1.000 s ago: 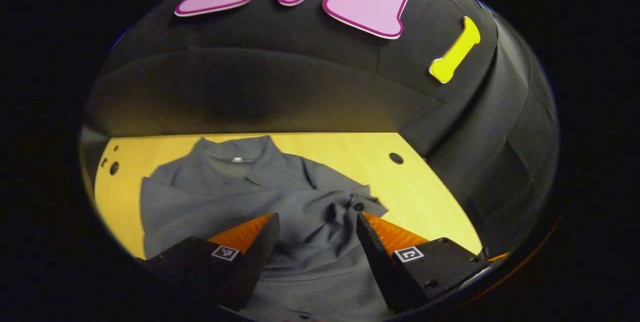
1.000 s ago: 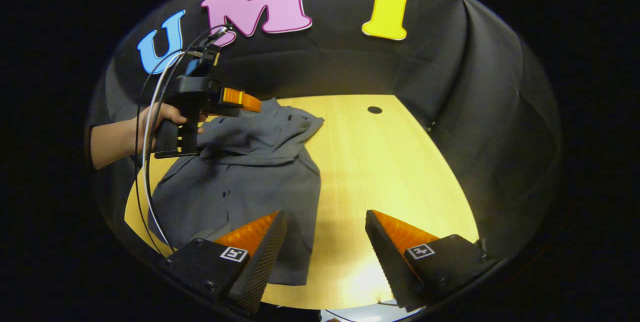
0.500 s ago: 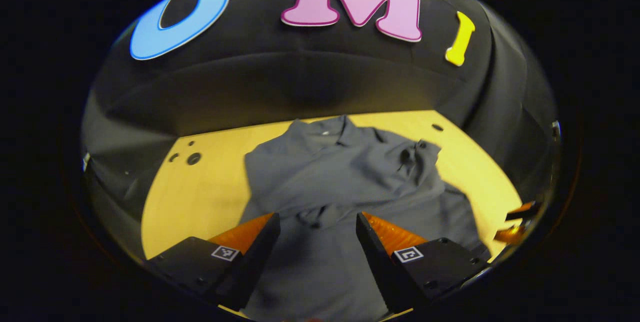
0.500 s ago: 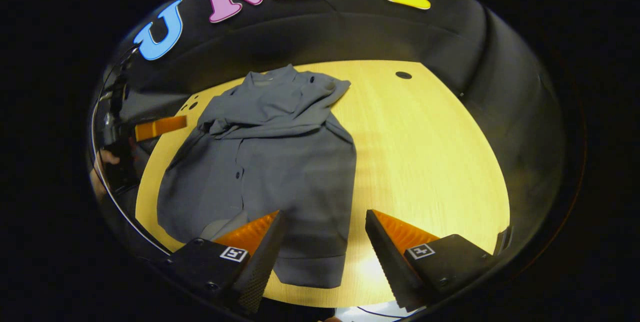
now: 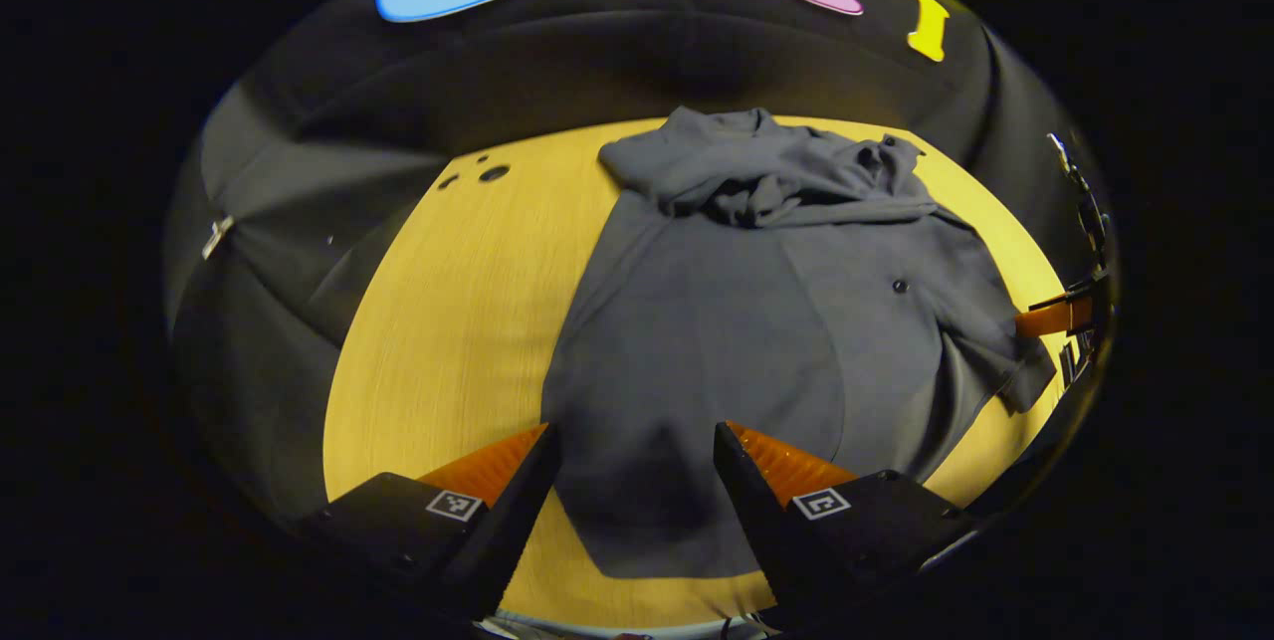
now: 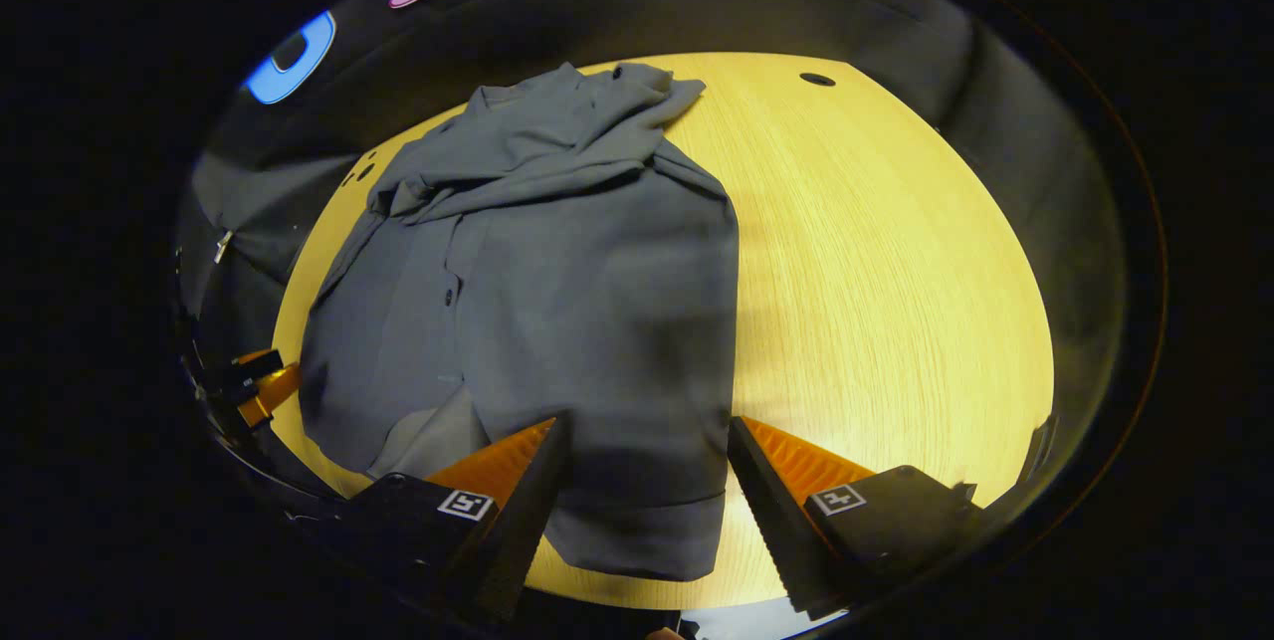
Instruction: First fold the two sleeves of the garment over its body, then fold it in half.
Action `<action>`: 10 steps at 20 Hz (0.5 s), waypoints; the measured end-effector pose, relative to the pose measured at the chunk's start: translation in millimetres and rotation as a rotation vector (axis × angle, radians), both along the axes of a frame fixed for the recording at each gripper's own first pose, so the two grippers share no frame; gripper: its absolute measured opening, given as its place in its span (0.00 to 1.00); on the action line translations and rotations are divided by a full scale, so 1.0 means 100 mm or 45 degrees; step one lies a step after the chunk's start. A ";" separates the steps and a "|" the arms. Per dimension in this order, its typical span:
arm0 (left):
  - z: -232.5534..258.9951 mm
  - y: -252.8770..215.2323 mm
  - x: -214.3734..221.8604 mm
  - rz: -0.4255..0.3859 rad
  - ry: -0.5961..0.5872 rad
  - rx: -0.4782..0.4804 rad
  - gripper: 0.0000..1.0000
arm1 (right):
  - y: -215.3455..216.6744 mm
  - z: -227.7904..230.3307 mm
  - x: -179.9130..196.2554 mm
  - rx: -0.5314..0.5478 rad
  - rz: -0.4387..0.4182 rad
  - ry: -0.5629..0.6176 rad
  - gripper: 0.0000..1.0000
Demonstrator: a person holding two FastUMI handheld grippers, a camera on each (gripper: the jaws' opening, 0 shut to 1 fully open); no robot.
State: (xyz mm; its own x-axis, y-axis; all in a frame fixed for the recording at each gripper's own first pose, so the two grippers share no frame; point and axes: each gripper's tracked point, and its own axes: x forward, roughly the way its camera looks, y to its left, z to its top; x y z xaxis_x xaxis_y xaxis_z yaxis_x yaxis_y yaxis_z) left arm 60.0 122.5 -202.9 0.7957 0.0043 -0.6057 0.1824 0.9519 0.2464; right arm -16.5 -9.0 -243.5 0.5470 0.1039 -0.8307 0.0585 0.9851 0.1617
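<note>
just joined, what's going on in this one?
A person is folding a grey button-up shirt on the wooden table with two handheld grippers. Both sleeves are already bunched across the chest near the collar. The left gripper and right gripper are both open, holding nothing, poised over the hem end. The fold in half is not yet done.

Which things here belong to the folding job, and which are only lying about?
Belong to the job:
- grey shirt, sleeves folded over its upper body
- left gripper, jaws open
- right gripper, jaws open

Only there:
- wooden table
- holes in the tabletop
</note>
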 end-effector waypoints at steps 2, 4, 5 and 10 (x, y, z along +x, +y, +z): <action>-0.20 0.17 -0.10 0.068 0.037 -0.023 0.97 | -0.01 -0.08 -0.03 0.010 -0.025 0.033 0.99; -0.33 0.24 -0.15 0.109 0.069 -0.046 0.97 | -0.02 -0.14 -0.03 0.013 -0.042 0.058 0.99; -0.36 0.25 -0.15 0.121 0.072 -0.057 0.97 | -0.03 -0.13 -0.03 0.003 -0.045 0.057 0.99; -0.42 0.22 -0.13 0.151 0.070 -0.122 0.96 | -0.01 -0.19 -0.02 -0.103 0.012 0.071 0.96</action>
State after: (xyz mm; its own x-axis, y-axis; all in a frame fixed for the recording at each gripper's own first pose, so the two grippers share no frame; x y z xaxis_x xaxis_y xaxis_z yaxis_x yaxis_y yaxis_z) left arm 47.2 144.6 -244.9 0.7586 0.0365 -0.6506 0.0780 0.9861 0.1464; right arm -18.6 -9.6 -262.8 0.4988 0.0405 -0.8658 0.0558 0.9953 0.0787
